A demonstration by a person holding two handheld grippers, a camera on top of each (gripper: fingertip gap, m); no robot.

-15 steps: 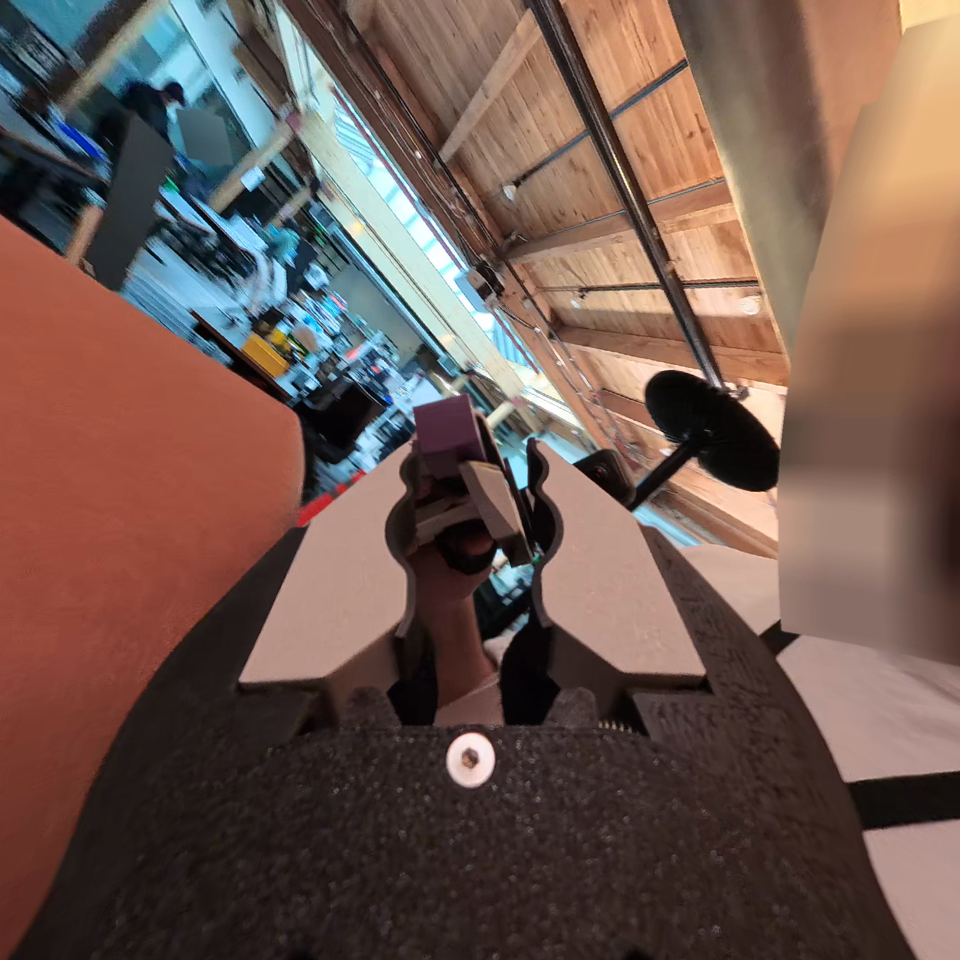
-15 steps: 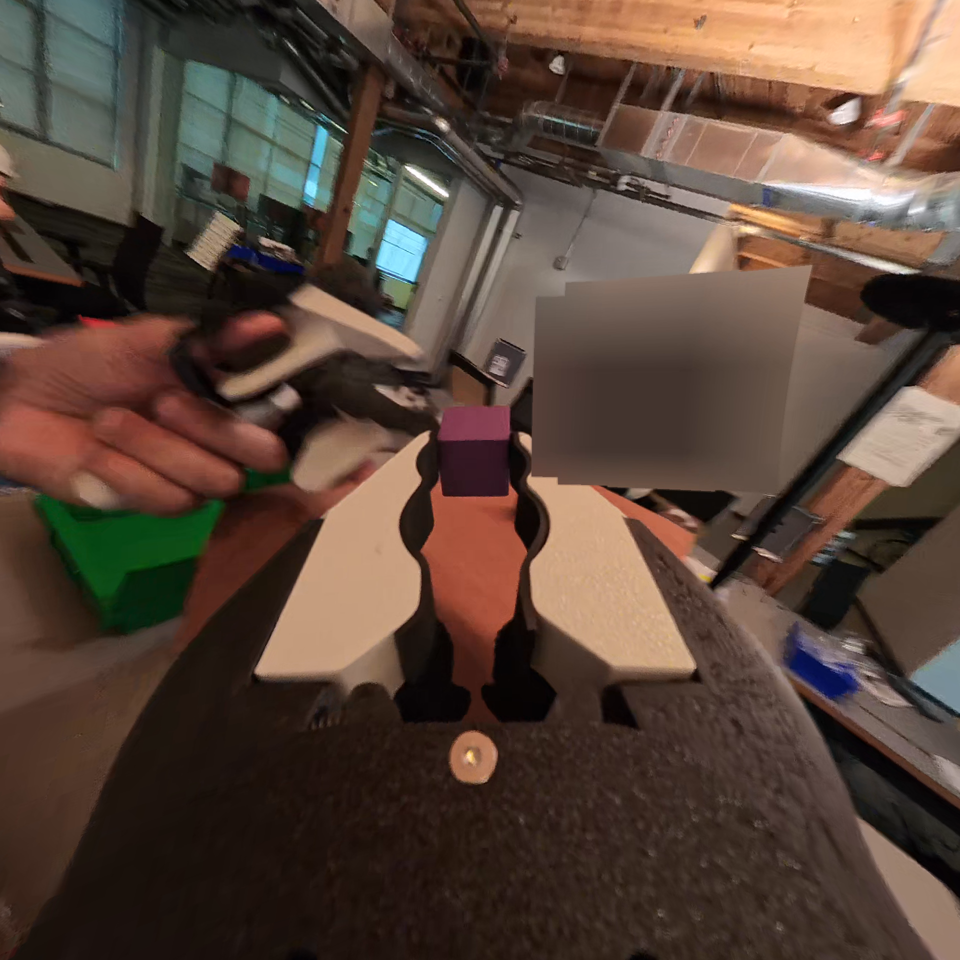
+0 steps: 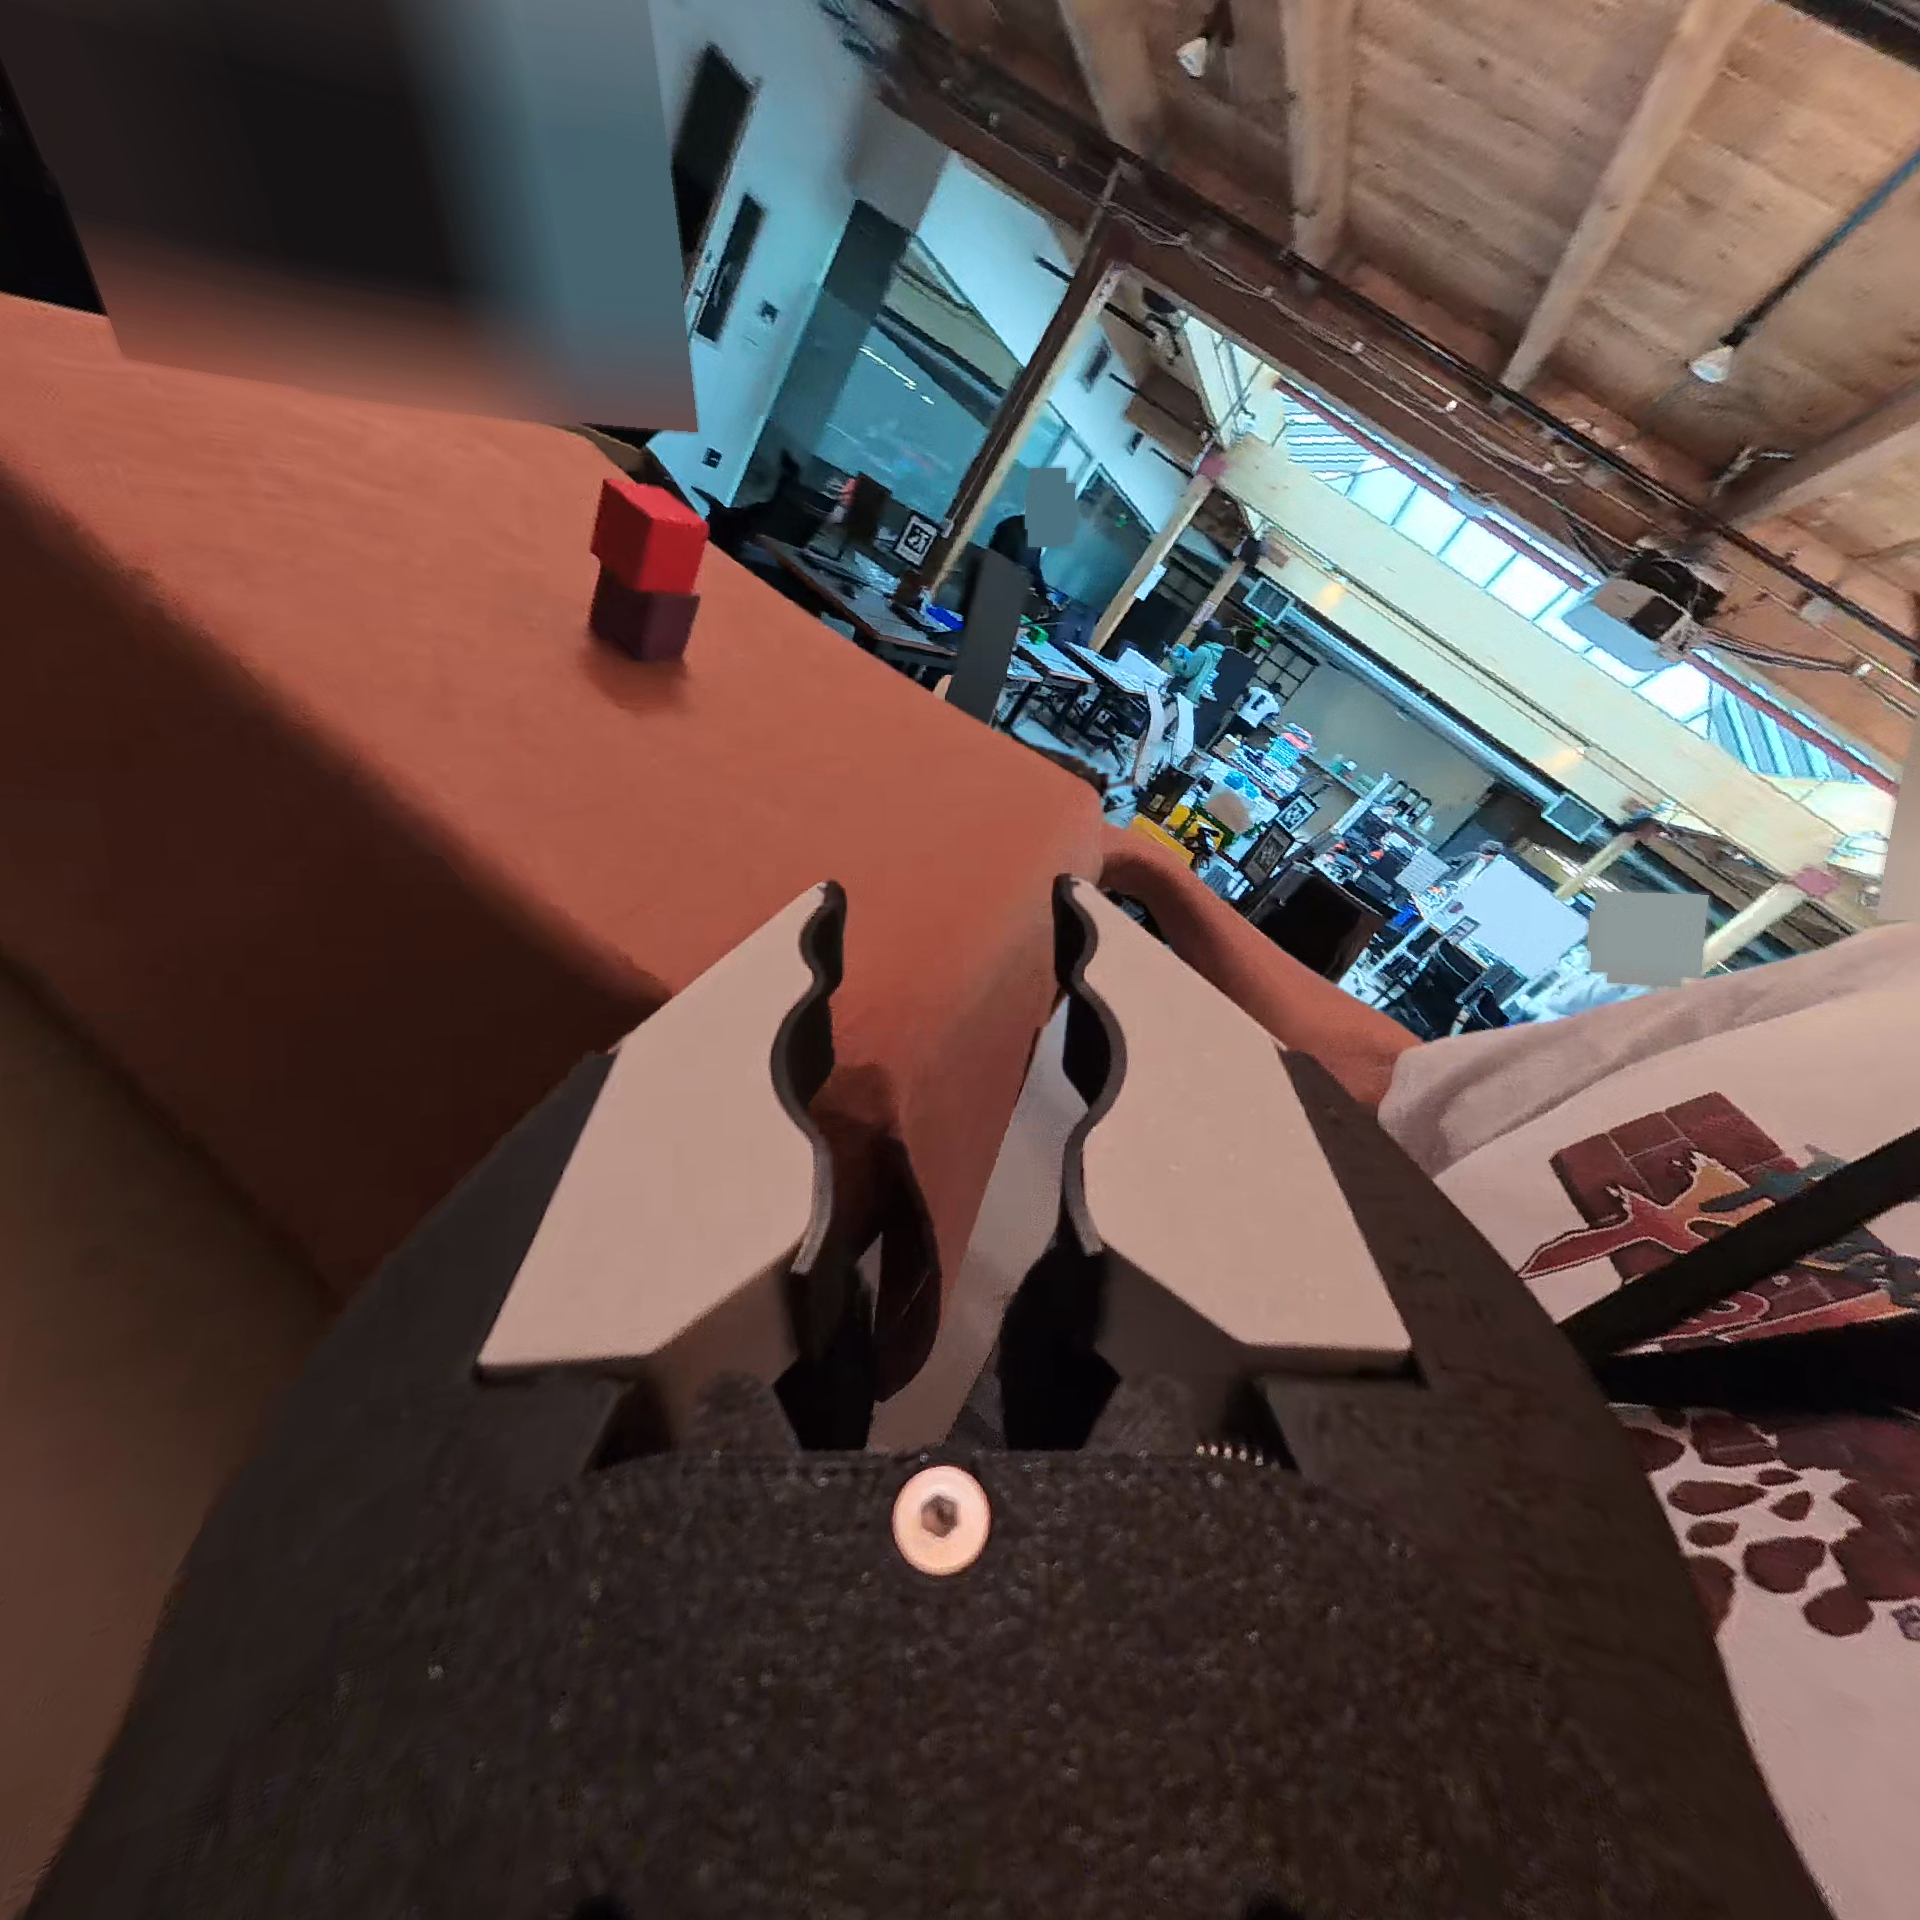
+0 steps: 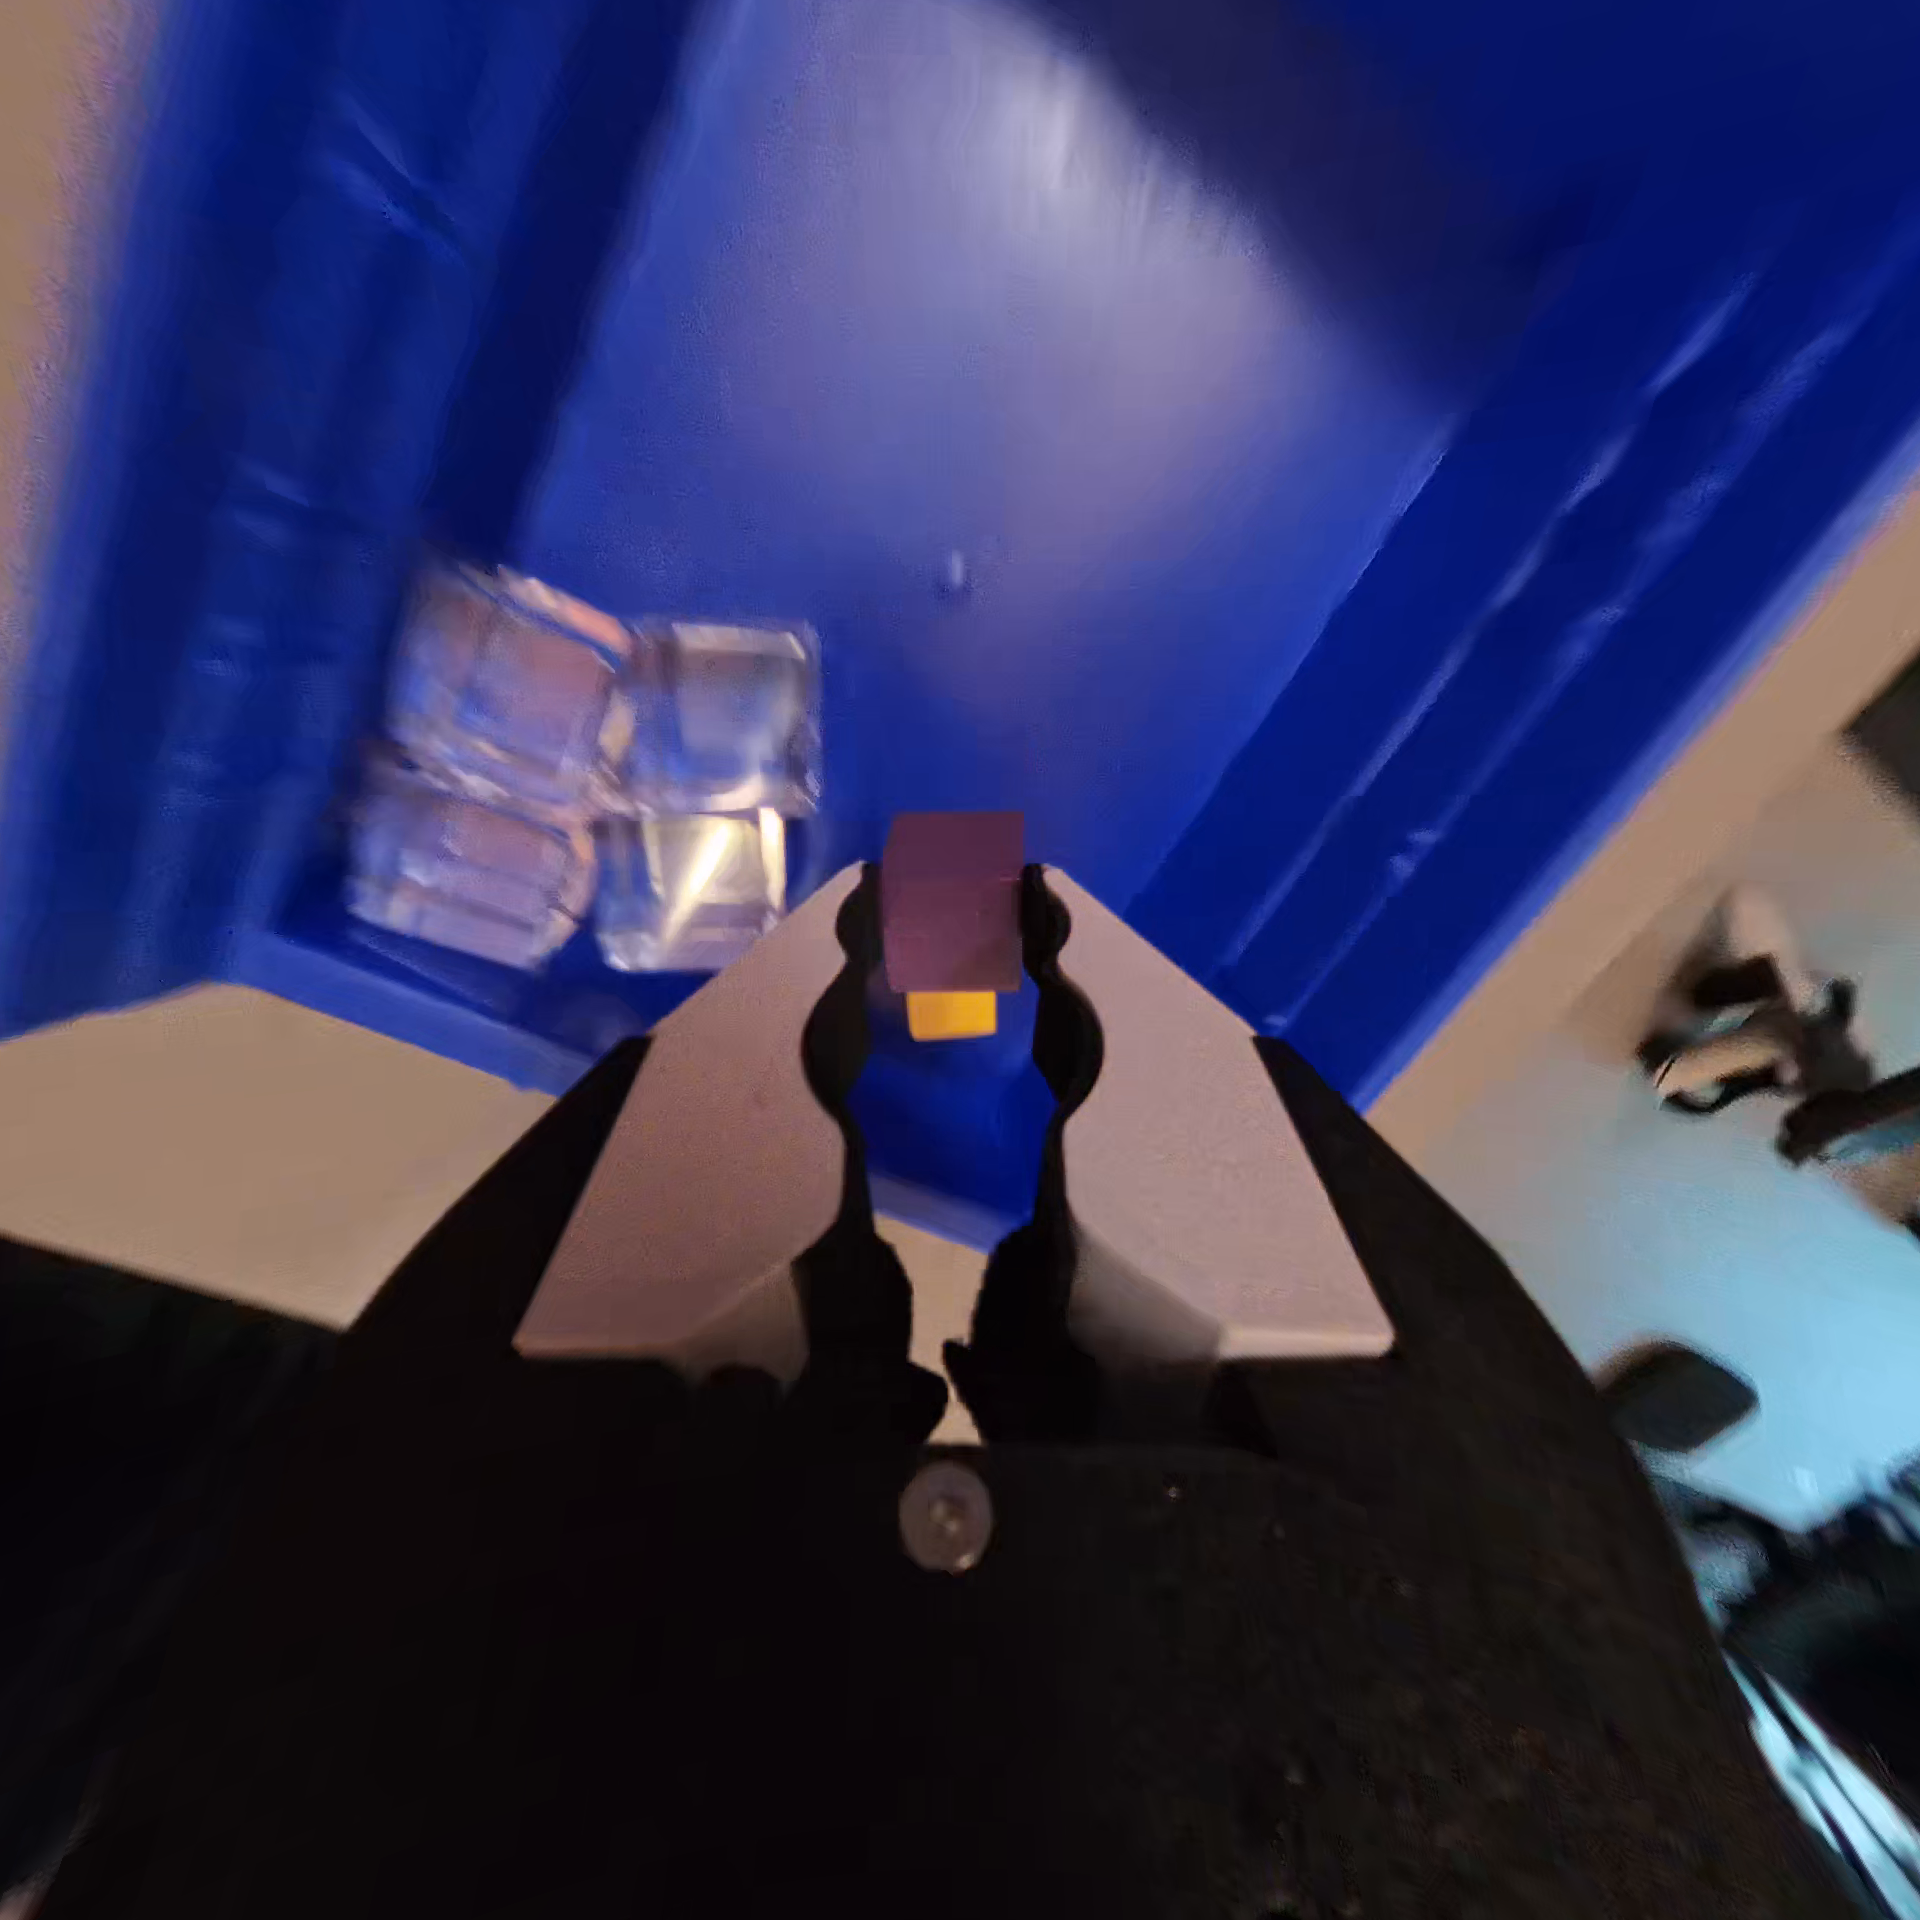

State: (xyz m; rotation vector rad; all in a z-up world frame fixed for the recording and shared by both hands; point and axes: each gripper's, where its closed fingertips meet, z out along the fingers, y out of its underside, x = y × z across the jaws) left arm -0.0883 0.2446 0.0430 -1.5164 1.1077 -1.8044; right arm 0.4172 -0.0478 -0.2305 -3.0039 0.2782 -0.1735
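A purple cube [image 4: 952, 900] is pinched between the fingertips of the right gripper [image 4: 948, 883], whose fingers are closed against its two sides. The cube is held over a blue bin [image 4: 1039, 364], and the view is blurred. On the bin's floor, to the left of the gripper, four clear cubes [image 4: 582, 795] are seen packed together in a square, touching one another. A small yellow cube [image 4: 951, 1014] is seen just below the purple cube, between the fingers; whether it rests on the bin floor cannot be told. The bin is set on a pale surface [image 4: 208, 1122].

The left gripper [image 3: 940, 904] is held with its fingers spread apart and nothing between them. It is pointed at the corner of a table covered with a rust-coloured cloth [image 3: 364, 831]. On the cloth, well apart from the gripper, a red cube [image 3: 649, 535] is stacked on a dark purple cube [image 3: 642, 621]. A person's printed white shirt [image 3: 1714, 1195] is seen at the right edge, and a workshop with wooden ceiling beams [image 3: 1610, 156] is seen beyond the table.
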